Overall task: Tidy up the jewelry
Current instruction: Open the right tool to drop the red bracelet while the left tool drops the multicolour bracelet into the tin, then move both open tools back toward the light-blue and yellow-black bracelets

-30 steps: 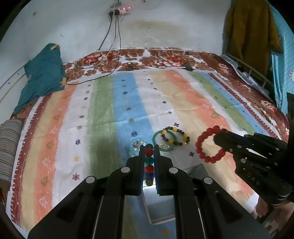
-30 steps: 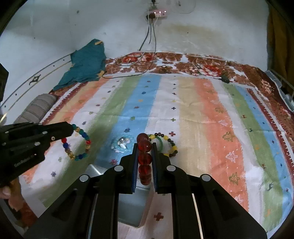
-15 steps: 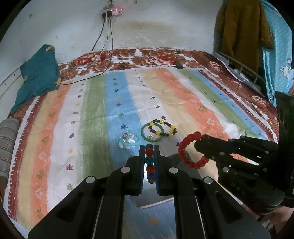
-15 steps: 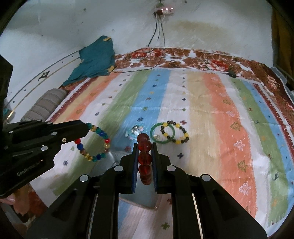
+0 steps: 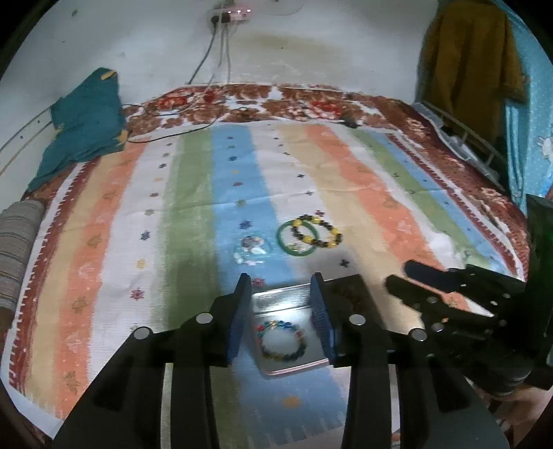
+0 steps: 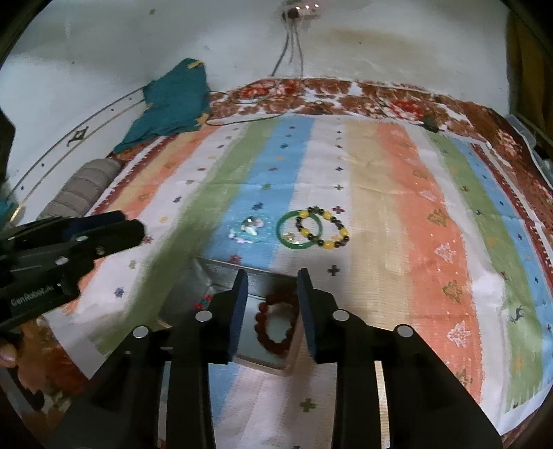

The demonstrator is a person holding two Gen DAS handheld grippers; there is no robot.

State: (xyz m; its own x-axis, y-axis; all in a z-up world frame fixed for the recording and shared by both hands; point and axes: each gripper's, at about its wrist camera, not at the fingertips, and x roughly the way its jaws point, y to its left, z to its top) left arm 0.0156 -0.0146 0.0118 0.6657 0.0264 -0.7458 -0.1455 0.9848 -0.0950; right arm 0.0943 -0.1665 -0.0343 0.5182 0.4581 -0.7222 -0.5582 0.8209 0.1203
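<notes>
I see the multicoloured bead bracelet lying flat in the metal tray, in the left part of it, directly under my left hand-held gripper. That gripper's jaws stand wide apart with nothing between them. The red bead bracelet lies in the same tray on the right side, and my right hand-held gripper hangs over it with its jaws spread and empty as well. From the right wrist view only a few coloured beads of the other bracelet show at the left finger's edge.

The tray sits on the striped bedspread near its front edge. Just beyond the tray, on the spread, I see a green bangle with a yellow-and-dark bead bracelet overlapping its right side; the two touch. Beside them to the left, on the blue stripe, lies a small pale, glittery piece of jewelry whose shape I cannot make out.

Further out, a teal cloth is bunched at the far left corner of the bed, and a striped bolster lies along the left edge. Cables run down the white wall from a power strip onto the floral border. A mustard garment hangs at the far right.
</notes>
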